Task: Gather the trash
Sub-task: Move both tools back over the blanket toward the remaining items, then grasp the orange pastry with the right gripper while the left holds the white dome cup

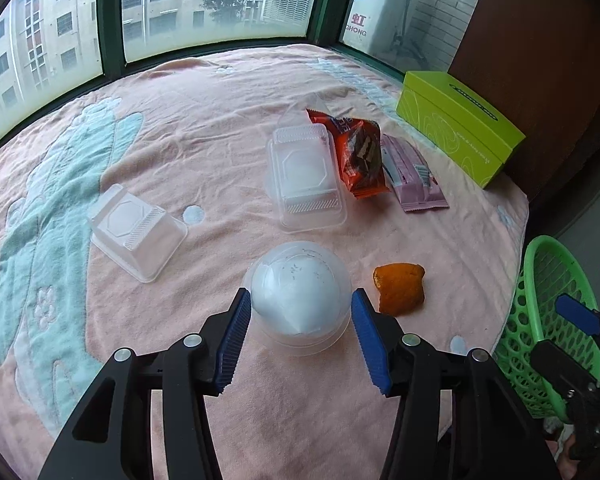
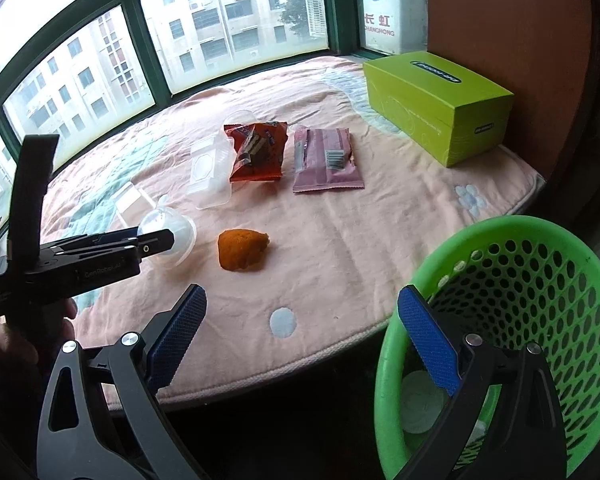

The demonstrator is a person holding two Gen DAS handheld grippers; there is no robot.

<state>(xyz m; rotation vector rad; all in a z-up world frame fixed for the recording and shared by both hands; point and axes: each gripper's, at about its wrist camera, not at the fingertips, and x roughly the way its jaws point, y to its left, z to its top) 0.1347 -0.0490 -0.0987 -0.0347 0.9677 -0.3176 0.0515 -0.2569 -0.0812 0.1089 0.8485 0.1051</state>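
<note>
From the left wrist camera, the left gripper (image 1: pixel 298 312) stands spread wide around a clear plastic cup (image 1: pixel 298 294) that sits upside down on the pink blanket (image 1: pixel 220 128). One blue pad looks to touch the cup's side and the other is just off it, so nothing is clamped yet. The cup is thin and domed, so closing too hard would likely crush it or squirt it forward out of the pads. Just beside the cup lies an orange peel (image 1: pixel 400 288); a sideways slip could knock it along. Beyond the cup lie two clear trays (image 1: pixel 306 176) (image 1: pixel 136 232), a red wrapper (image 1: pixel 358 156) and a pink wrapper (image 1: pixel 412 176). The green basket (image 1: pixel 540 320) hangs off the blanket's edge, well apart from the cup, so a loose hold could drop the cup on the way over.

From the right wrist camera, the right gripper (image 2: pixel 302 342) is spread and empty, hovering between the blanket's near edge and the basket (image 2: pixel 392 360), one finger over the rim. The basket already holds some pale pieces. Bumping that rim could tip it. The cup (image 2: pixel 172 240) sits near the peel (image 2: pixel 242 248), partly hidden by the left gripper (image 2: pixel 156 246).
</note>
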